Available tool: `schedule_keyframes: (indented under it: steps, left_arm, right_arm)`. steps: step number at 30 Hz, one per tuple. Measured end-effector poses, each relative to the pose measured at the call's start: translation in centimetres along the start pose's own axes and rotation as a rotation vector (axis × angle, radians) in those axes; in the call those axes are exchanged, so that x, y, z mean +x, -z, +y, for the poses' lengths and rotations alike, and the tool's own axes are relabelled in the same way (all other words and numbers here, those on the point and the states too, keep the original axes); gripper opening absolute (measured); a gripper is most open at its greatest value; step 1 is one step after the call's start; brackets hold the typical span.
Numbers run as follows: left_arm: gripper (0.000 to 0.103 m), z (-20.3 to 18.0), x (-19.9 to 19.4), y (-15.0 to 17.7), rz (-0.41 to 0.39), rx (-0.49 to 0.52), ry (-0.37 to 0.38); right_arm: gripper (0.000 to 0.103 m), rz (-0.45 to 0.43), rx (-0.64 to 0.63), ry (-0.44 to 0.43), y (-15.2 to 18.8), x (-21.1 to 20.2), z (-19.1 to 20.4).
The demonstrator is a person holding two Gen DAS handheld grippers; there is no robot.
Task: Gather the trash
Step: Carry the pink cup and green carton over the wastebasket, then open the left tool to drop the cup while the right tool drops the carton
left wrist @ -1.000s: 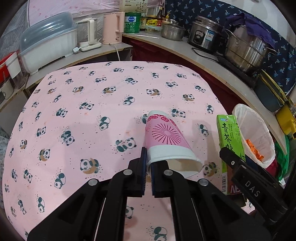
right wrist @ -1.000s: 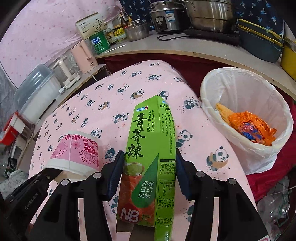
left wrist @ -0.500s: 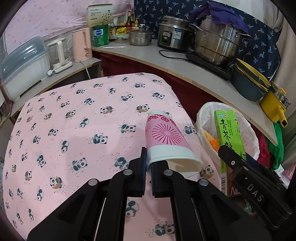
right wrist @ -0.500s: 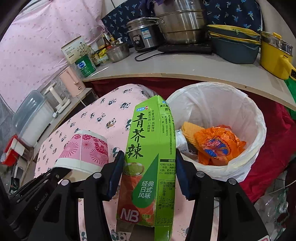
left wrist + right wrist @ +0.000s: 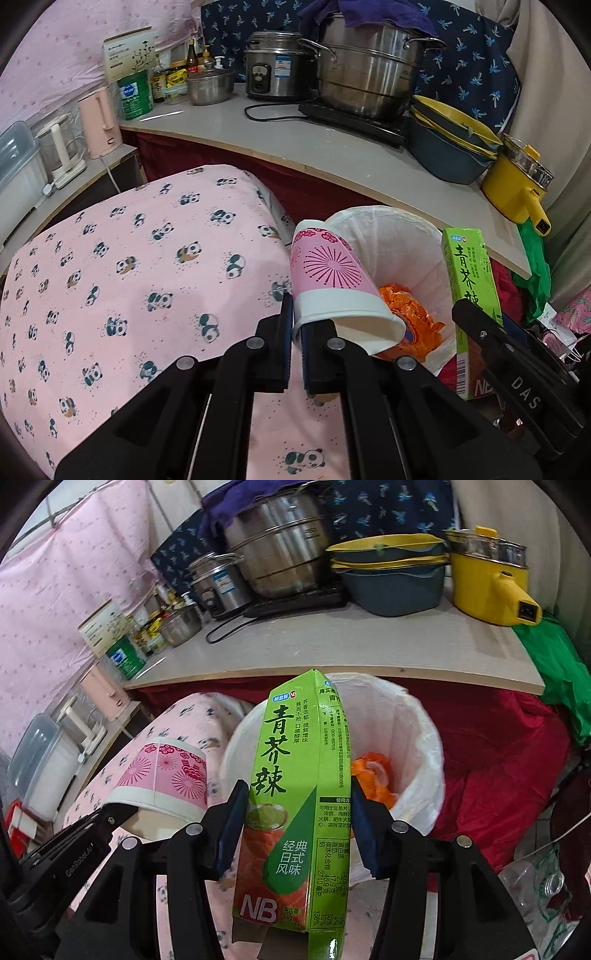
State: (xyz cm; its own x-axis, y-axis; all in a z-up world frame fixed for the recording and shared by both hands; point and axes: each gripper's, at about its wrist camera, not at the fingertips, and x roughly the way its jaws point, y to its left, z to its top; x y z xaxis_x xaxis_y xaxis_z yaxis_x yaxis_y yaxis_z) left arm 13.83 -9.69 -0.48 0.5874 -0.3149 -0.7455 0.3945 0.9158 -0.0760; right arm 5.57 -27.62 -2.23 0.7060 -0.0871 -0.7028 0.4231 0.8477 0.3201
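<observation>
Both pieces are grabbed but not binned yet: left gripper pinches the pink paper cup's rim, right gripper clamps the green wasabi box, both over the white-lined trash bin holding an orange wrapper.

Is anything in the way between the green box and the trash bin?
Nothing visible blocks it. The right tongs hold the green box right in front of the bin, whose mouth is open, with only orange wrappers inside. The pink cup in the left tongs is off to the side.
</observation>
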Motion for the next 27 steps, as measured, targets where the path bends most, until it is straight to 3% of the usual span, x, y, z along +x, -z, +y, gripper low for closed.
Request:
schedule_keyframes:
  steps: [13, 21, 27]
  left_arm:
    - [0.005, -4.9, 6.0, -2.2, 0.077, 0.052, 0.088]
    - [0.035, -4.6, 6.8, -2.6, 0.055, 0.026, 0.077]
    - [0.035, -3.0, 6.6, -2.7, 0.046, -0.006, 0.043]
  right_arm:
    - [0.051, -0.003, 0.088, 0.059, -1.6, 1.4, -5.5]
    - [0.051, 0.016, 0.085, 0.052, -1.8, 2.7, -5.8]
    - [0.052, 0.04, 0.059, 0.032, -1.9, 4.0, -4.9]
